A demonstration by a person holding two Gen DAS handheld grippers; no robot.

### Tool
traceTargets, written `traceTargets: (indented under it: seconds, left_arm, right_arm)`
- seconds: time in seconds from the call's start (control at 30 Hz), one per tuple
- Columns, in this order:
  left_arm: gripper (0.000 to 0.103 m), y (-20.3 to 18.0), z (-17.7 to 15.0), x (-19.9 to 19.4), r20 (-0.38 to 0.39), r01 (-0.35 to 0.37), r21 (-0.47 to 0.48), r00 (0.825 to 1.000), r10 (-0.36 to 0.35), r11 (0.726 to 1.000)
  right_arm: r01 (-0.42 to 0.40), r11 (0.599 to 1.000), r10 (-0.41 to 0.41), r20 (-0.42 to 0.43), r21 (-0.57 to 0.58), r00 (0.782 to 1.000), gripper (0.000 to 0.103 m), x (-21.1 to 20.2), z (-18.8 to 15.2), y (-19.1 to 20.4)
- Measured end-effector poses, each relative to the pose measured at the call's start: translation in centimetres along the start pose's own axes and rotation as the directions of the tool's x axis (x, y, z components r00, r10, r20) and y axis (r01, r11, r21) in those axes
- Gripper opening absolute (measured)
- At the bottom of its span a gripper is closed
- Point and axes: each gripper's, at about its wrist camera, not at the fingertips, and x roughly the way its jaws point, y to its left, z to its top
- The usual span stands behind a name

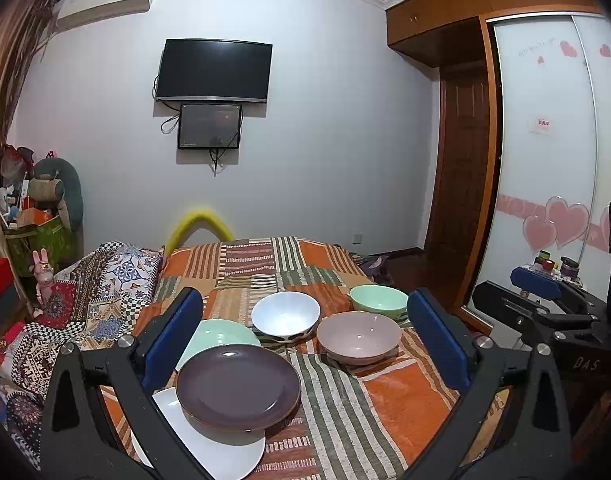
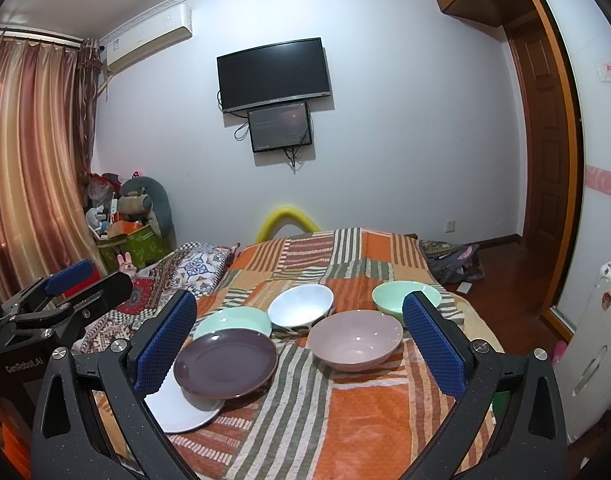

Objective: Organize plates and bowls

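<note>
On the striped orange bedspread (image 1: pixel 385 400) lie a dark purple plate (image 1: pixel 238 386) resting on a white plate (image 1: pixel 221 448), with a mint plate (image 1: pixel 217 336) behind. Beyond stand a white bowl (image 1: pixel 285 315), a pink bowl (image 1: pixel 358 337) and a mint bowl (image 1: pixel 379 300). The same dishes show in the right wrist view: purple plate (image 2: pixel 226 362), white plate (image 2: pixel 181 408), mint plate (image 2: pixel 235 320), white bowl (image 2: pixel 300 306), pink bowl (image 2: pixel 355 339), mint bowl (image 2: pixel 401 296). My left gripper (image 1: pixel 305 340) and right gripper (image 2: pixel 301 344) are both open and empty, held above the near dishes.
A patterned quilt (image 1: pixel 97 292) lies at the bed's left. A wardrobe with sliding doors (image 1: pixel 545 140) stands at the right, a white suitcase (image 2: pixel 593 344) near it. A TV (image 1: pixel 213 70) hangs on the far wall. Toys and bags (image 2: pixel 129 224) fill the left corner.
</note>
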Motion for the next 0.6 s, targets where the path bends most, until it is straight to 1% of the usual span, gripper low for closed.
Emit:
traceTargets:
  seconds: [0.4, 0.6]
  left_arm:
    - [0.103, -0.31, -0.16, -0.2, 0.01, -0.008, 0.01, 1.0, 0.008, 1.0]
    - [0.103, -0.4, -0.08, -0.34, 0.016, -0.007, 0.018, 1.0, 0.007, 1.0]
  right_arm:
    - [-0.001, 1.0, 0.001, 0.0, 0.002, 1.0, 0.103, 0.02, 0.02, -0.11]
    - [-0.005, 1.0, 0.005, 0.005, -0.003, 1.0, 0.103, -0.12, -0.03, 0.57]
